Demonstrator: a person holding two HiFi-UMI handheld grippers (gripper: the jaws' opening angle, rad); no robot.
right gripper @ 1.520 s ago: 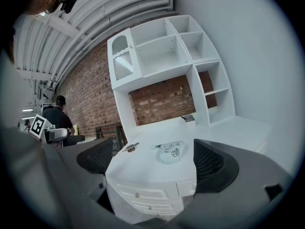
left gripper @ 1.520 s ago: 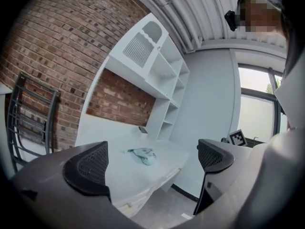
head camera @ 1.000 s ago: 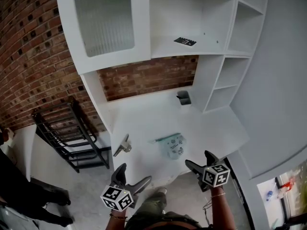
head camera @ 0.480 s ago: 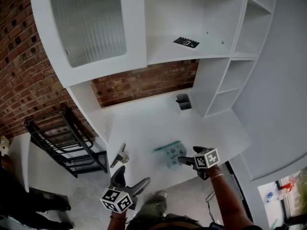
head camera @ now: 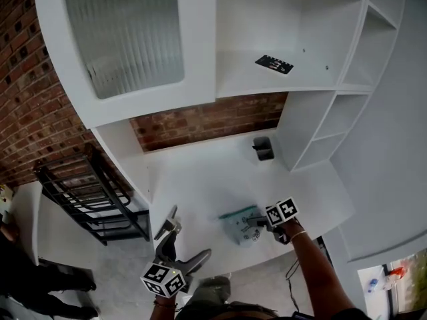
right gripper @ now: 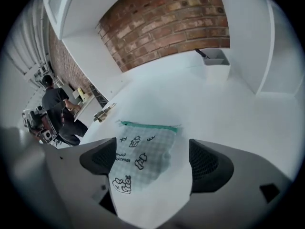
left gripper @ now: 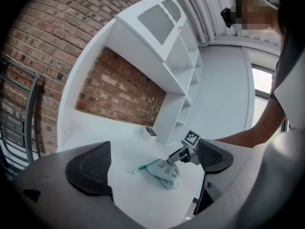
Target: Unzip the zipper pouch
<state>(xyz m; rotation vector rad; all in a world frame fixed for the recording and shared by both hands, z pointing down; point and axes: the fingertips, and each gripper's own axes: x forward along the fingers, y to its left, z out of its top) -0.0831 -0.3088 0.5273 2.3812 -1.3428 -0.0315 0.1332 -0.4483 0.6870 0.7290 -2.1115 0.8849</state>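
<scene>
Checked zipper pouch (head camera: 237,220) is lying lower centre, near the table's (head camera: 200,172) front edge, bare surface stretching behind. Right tool (head camera: 253,221), spread jaws just narrowing, is bracketing it unpinched; left tool (head camera: 184,245) is hovering spread, lower left.

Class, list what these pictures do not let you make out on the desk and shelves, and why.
- Zipper pull: the zipper pouch shows its green zipper in the right gripper view, but the pull is too small to find.
- Black item on the shelf, head view: too small to identify.
- Grey bin, head view: inside too dark to read.
- Metal object at the desk edge, head view: too small.
</scene>
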